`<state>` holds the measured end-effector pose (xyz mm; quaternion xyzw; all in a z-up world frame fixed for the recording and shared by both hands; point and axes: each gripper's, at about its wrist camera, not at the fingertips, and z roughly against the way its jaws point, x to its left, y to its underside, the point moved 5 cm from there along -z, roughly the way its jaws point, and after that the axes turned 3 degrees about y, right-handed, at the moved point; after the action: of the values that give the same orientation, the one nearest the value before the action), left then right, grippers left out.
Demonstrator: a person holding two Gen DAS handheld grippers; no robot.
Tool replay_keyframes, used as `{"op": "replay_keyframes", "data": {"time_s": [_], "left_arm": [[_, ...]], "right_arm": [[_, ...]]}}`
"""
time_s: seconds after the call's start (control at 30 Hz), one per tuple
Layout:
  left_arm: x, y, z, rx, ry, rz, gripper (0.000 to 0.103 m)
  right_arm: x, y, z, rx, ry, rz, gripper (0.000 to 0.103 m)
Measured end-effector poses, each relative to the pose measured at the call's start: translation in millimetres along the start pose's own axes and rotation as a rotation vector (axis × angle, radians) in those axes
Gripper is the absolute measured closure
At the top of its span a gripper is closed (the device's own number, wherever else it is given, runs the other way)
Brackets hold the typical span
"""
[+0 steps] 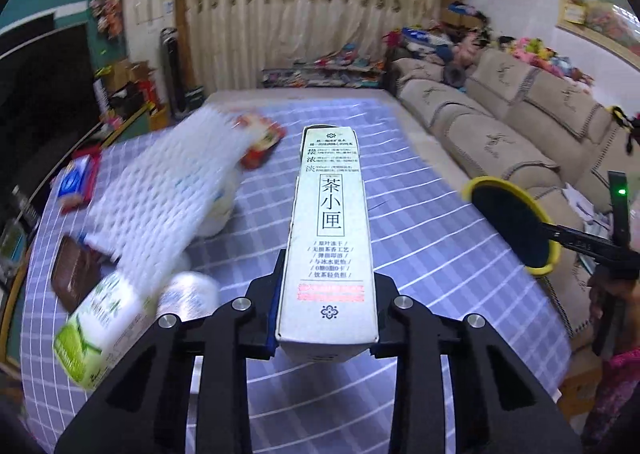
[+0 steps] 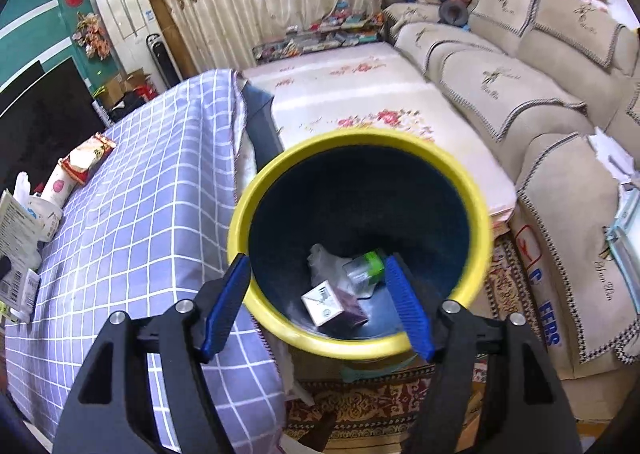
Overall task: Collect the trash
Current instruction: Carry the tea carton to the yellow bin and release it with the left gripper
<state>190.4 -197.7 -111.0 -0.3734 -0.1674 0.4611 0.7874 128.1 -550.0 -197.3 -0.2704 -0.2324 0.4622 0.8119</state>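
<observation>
My left gripper (image 1: 326,294) is shut on a long white tea box (image 1: 330,230) with black Chinese print, held above the checked table. My right gripper (image 2: 320,306) is shut on the near rim of a yellow-rimmed dark bin (image 2: 360,238), held beside the table edge. The bin also shows in the left wrist view (image 1: 512,226) at the right. Inside the bin lie a small white and purple box (image 2: 334,304), a green-capped clear container (image 2: 366,270) and clear plastic. A blurred white foam net sleeve (image 1: 168,190), a green and white carton (image 1: 96,330) and a red packet (image 1: 260,146) are left of the tea box.
The table has a purple checked cloth (image 1: 420,254). More litter lies at its left: a brown packet (image 1: 72,278) and a blue and red packet (image 1: 76,182). A beige sofa (image 2: 520,94) stands at the right, a floral mattress (image 2: 360,102) beyond the table, a patterned rug below.
</observation>
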Motion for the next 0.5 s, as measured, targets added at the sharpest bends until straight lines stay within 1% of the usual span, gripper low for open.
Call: {"op": "replay_keyframes", "data": {"time_s": [0.1, 0.2, 0.33, 0.43, 0.5], "left_arm": [[-28.4, -14.6, -0.1, -0.003, 0.066, -0.042, 0.072], [-62.6, -30.5, -11.1, 0.000, 0.126, -0.099, 0.072], [-116.5, -51.8, -34.1, 0.017, 0.227, -0.163, 0.072], [-163.7, -64.7, -53.9, 0.029, 0.300, -0.221, 0.072], [-197.8, -70.3, -71.9, 0.059, 0.348, -0.256, 0.072]], "right_arm": [[-13.3, -0.1, 14.5, -0.031, 0.024, -0.020, 0.034], [-28.5, 2.7, 27.3, -0.058, 0.055, -0.039, 0.033], [-50.3, 5.3, 38.2, -0.074, 0.089, -0.070, 0.032], [-72.7, 9.4, 45.1, -0.079, 0.112, -0.110, 0.032], [-83.8, 11.1, 46.5, -0.079, 0.123, -0.131, 0.032]]}}
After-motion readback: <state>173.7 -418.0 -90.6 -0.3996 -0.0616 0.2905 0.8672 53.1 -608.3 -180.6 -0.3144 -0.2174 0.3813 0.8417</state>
